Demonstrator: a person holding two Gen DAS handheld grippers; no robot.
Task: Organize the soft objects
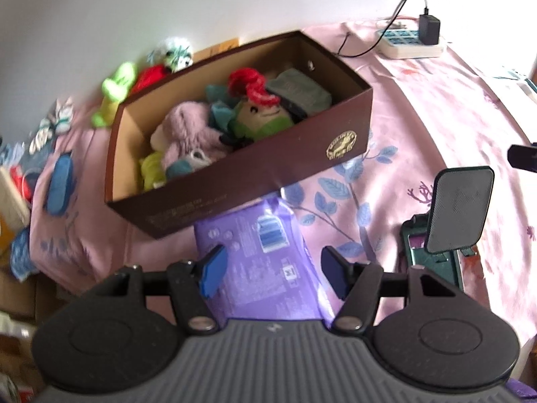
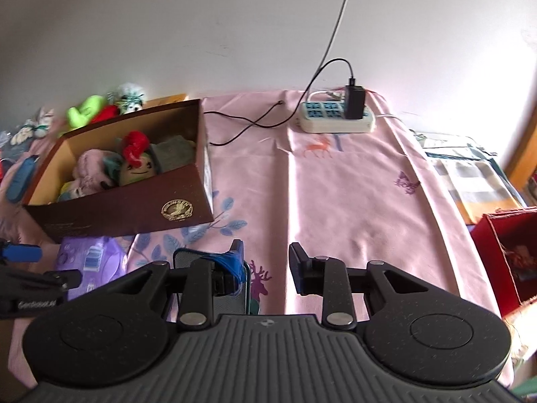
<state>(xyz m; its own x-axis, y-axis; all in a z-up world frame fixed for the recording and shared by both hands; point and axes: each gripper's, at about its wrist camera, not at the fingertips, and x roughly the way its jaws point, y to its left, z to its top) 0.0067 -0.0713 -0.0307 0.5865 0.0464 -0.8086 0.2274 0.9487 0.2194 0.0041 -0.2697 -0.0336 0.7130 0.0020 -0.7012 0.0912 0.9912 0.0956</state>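
The left gripper is hovering with its blue-padded fingers spread wide and holding nothing, straddling a glossy purple plastic pack directly below and ahead of it. Just beyond the pack, a long brown cardboard box with a gold seal is sitting tilted, its near edge resting on the pack. Inside it the soft toys are lying heaped: a fuzzy pink plush, a round green doll with red yarn hair, and a folded grey knit piece. More knitted toys are lying behind the box, to the far left against the wall.

The right gripper is also standing open and empty, a dark phone on a stand sitting under its left finger. Ahead of it the pink printed cloth is stretching smooth across the counter. Farther off, a white power strip with a black charger is resting by the white wall.
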